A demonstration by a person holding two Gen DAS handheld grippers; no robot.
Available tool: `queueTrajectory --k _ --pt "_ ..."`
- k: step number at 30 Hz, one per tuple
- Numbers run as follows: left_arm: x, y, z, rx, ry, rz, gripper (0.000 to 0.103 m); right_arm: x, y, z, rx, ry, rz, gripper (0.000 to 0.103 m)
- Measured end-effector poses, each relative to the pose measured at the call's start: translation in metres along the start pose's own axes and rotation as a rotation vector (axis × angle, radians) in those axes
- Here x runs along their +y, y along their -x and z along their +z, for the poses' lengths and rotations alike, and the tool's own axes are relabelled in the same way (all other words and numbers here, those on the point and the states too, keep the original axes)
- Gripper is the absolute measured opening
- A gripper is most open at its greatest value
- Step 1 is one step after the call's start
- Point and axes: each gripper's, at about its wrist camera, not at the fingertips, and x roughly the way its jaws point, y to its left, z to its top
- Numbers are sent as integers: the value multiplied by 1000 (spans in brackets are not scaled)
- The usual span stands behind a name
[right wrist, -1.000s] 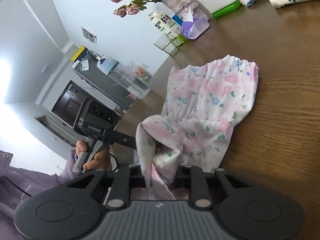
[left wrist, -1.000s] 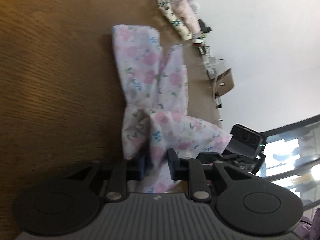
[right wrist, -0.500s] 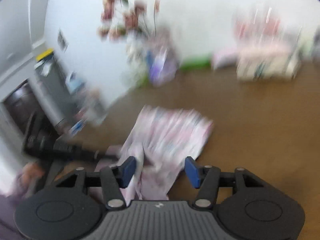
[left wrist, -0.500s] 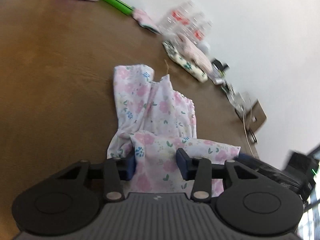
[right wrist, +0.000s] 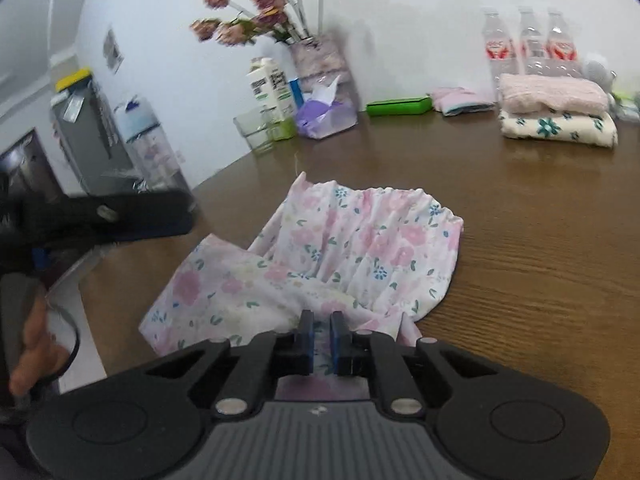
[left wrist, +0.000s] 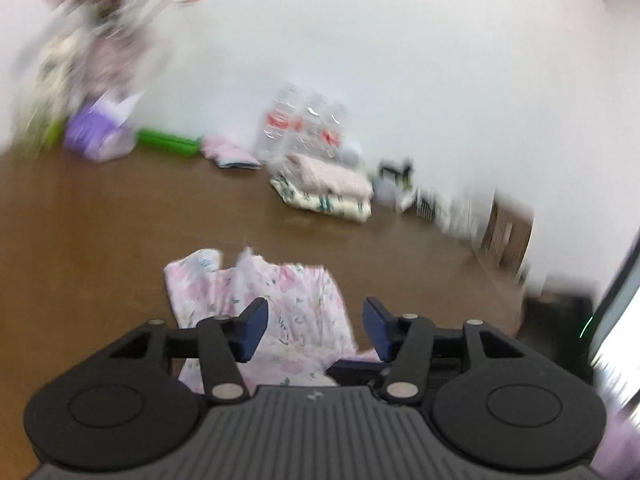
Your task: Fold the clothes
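Behind floral garment (right wrist: 344, 248) — 3 red-labelled bottles (right wrist: 528, 46), writing unreadable.

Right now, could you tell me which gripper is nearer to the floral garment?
Right. The right gripper is shut on the floral garment's near edge, touching it; the left gripper is open above it, gripping nothing.

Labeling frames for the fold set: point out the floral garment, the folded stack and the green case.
floral garment (right wrist: 360, 240), right wrist view, middle of the gathered panel
folded stack (right wrist: 556, 128), right wrist view, front of the lower cream piece
green case (right wrist: 398, 106), right wrist view, front side
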Motion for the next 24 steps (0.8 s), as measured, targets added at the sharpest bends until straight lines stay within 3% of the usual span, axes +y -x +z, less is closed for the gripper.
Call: queueTrajectory --k 2,3,4,5,7,10,12,14,15,16,17,18,21,24 --pt "15 -26 -4 115 30 19 33 -6 19 -1 -36 77 -1 18" --pt "26 -37 -7 162 77 15 32 -2 31 -2 -66 137 15 20" --pt "37 -42 -8 190 118 3 32 2 43 -4 -97 199 31 30" --pt "47 -42 -10 197 152 -18 32 11 52 -9 -121 313 73 52" --pt "55 -44 -6 225 185 -44 32 35 59 -23 -129 579 113 76" --pt "63 -49 0 264 204 -68 32 56 39 -43 -38 915 56 76" --pt "67 -54 5 292 202 -88 32 55 24 -52 -10 1042 23 64" --pt "71 -56 7 314 189 -110 34 42 13 -38 43 975 75 33" --pt "71 -55 7 322 170 -122 40 35 9 -25 73 879 123 29" --pt "70 -52 7 322 141 -144 48 26 7 -15 88 804 174 23" --pt "68 -45 9 299 95 -186 68 18 6 -4 103 728 225 13" --pt "66 -36 13 258 37 -241 82 9 4 6 118 653 275 12" --pt "46 4 13 165 -251 -340 102 -6 13 22 165 523 423 9" --pt "6 39 -5 154 -625 -365 103 -22 19 32 213 392 564 9"
